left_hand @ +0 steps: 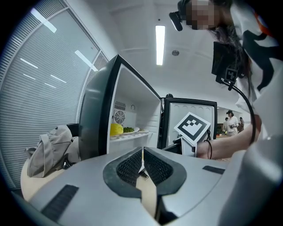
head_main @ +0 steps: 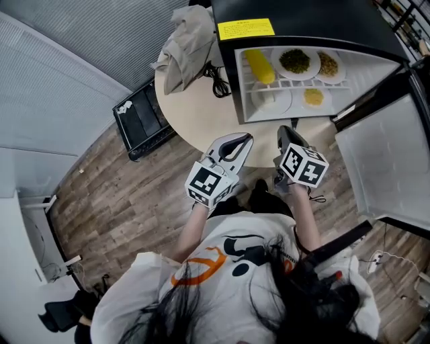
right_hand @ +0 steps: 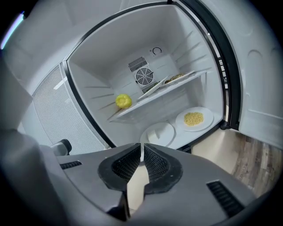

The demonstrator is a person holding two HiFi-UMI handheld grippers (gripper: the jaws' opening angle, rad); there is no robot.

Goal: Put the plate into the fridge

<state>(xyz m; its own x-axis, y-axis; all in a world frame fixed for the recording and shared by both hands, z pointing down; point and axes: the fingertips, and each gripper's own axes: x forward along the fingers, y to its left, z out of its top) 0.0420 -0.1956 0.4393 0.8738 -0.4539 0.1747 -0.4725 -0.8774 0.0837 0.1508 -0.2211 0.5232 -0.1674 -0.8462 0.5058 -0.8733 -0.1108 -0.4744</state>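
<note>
A small fridge [head_main: 316,20] stands open on the round table [head_main: 195,117]. On its floor lie a plate of yellow noodles [head_main: 313,97] [right_hand: 194,118] and a bare white plate [head_main: 275,101] [right_hand: 160,133]. The shelf above carries a corn cob [head_main: 259,65] [right_hand: 124,101], a plate of greens [head_main: 295,62] and a plate of brown food [head_main: 328,64]. My left gripper [head_main: 246,140] [left_hand: 142,162] hovers over the table's near edge, shut and empty. My right gripper [head_main: 286,130] [right_hand: 142,158] points into the fridge from just outside its opening, shut with nothing between its pads.
The fridge door [head_main: 386,161] swings out to the right. A grey cloth bag [head_main: 185,40] [left_hand: 51,148] and a black cable [head_main: 216,79] lie on the table's far left. A black box [head_main: 142,121] sits on the wooden floor left of the table.
</note>
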